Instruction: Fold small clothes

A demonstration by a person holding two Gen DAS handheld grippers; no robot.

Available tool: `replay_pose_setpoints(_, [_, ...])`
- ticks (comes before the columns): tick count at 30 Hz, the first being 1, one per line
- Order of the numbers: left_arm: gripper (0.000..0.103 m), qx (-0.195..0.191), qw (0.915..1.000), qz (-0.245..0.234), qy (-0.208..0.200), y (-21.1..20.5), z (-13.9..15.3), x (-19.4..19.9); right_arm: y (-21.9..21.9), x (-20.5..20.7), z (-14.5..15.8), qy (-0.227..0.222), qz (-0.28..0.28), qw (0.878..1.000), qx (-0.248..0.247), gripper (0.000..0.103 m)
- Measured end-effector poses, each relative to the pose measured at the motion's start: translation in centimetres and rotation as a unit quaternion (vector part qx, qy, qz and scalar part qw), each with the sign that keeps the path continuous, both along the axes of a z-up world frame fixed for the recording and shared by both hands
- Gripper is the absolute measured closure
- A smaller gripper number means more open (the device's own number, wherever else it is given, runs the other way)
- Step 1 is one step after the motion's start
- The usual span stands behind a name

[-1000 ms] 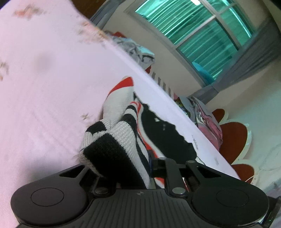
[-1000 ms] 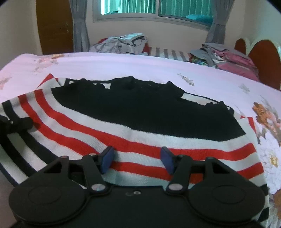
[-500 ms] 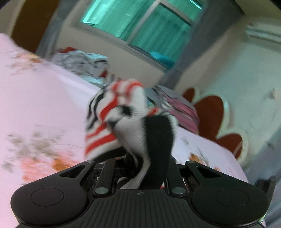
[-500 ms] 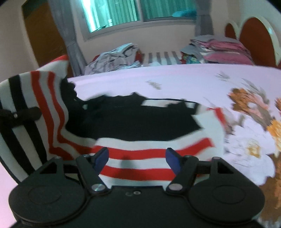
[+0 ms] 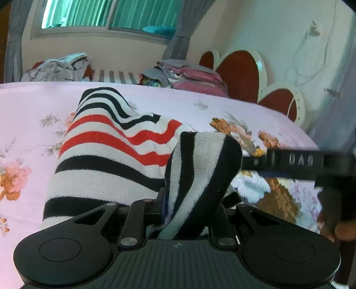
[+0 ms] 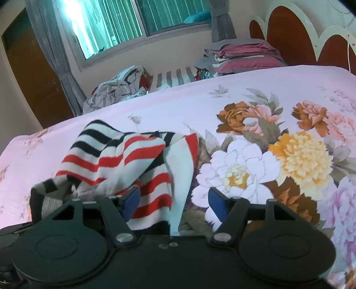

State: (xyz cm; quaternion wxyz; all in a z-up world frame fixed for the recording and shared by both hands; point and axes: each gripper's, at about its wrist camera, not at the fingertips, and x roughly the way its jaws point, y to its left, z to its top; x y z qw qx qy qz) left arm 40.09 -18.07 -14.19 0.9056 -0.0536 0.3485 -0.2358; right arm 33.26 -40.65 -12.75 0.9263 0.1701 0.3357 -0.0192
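A small knitted sweater (image 5: 106,151) with black, white and red stripes lies on the pink floral bedsheet (image 5: 29,106). My left gripper (image 5: 189,206) is shut on a bunched black-and-white striped edge of the sweater and holds it up, folded over the rest. In the right wrist view the sweater (image 6: 124,164) lies rumpled at the left. My right gripper (image 6: 173,197) is open just above the sweater's lower edge, its blue pads (image 6: 217,200) apart and empty. The right gripper's side shows in the left wrist view (image 5: 300,162).
A pile of grey crumpled clothes (image 6: 118,89) and a stack of folded pink and grey clothes (image 6: 242,55) sit past the far side of the bed. A red and white headboard (image 6: 300,37) is at the right. A window (image 6: 138,20) is behind.
My left gripper has lifted the sweater's edge and carried it across to the right, folding the sweater over itself. The black middle panel is now covered. My right gripper stayed open and shifted right.
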Motion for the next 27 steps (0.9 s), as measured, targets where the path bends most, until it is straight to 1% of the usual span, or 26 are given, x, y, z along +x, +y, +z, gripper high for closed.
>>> replay_pose_setpoints(2, [0.078,0.012,0.9999,-0.009,-0.003,-0.6,0.1,-0.8,-0.1,0.4,0.5,-0.003,0.010,0.999,0.032,0.035])
replay_pose_setpoints(3, [0.072,0.018,0.9997,-0.014,-0.004,-0.7,0.3,-1.1,-0.1,0.9,0.7,-0.003,0.017,0.999,0.050,0.035])
replay_pose_setpoints(4, [0.064,0.023,0.9995,-0.019,-0.008,-1.5,0.0,-1.2,-0.2,1.1,0.8,-0.003,0.024,0.997,0.069,0.031])
replay_pose_setpoints(5, [0.059,0.030,0.9991,-0.027,-0.012,-1.9,-0.1,-1.4,-0.2,1.5,0.8,0.000,0.034,0.995,0.093,0.030])
replay_pose_setpoints(7, [0.047,0.041,0.9979,-0.044,-0.023,-2.4,0.2,-2.2,-0.2,2.6,0.5,0.018,0.045,0.990,0.135,0.026])
replay_pose_setpoints(9, [0.044,0.045,0.9972,-0.055,-0.024,-2.5,0.6,-3.0,0.2,3.8,-0.3,0.046,0.055,0.985,0.159,0.026])
replay_pose_setpoints(13, [0.044,0.031,0.9976,-0.061,-0.010,-1.5,1.4,-3.7,1.4,5.2,-1.7,0.086,0.070,0.979,0.169,0.027])
replay_pose_setpoints(14, [0.044,0.031,0.9974,-0.065,-0.007,-1.3,1.6,-3.8,1.7,5.5,-2.0,0.091,0.073,0.978,0.171,0.030])
replay_pose_setpoints(15, [0.044,0.030,0.9972,-0.069,-0.004,-0.9,1.8,-4.2,2.1,5.7,-2.2,0.095,0.074,0.978,0.169,0.035])
replay_pose_setpoints(16, [0.044,0.029,0.9970,-0.071,-0.001,-0.5,2.1,-4.4,2.3,5.9,-2.4,0.097,0.073,0.979,0.166,0.039])
replay_pose_setpoints(17, [0.044,0.029,0.9970,-0.072,0.000,-0.1,2.4,-4.8,2.6,6.1,-2.5,0.098,0.071,0.980,0.159,0.041])
replay_pose_setpoints(19, [0.044,0.028,0.9974,-0.066,-0.002,0.9,2.9,-5.3,3.0,6.3,-2.6,0.099,0.069,0.982,0.148,0.054])
replay_pose_setpoints(21, [0.044,0.026,0.9983,-0.053,-0.002,1.8,3.3,-5.4,3.3,6.5,-2.6,0.096,0.067,0.983,0.139,0.062])
replay_pose_setpoints(23, [0.043,0.027,0.9989,-0.038,-0.005,2.6,3.7,-5.5,3.5,6.6,-2.6,0.095,0.065,0.985,0.132,0.065])
replay_pose_setpoints(27, [0.042,0.051,0.9983,0.003,-0.029,4.1,4.6,-5.1,3.9,6.4,-2.1,0.081,0.063,0.989,0.108,0.076])
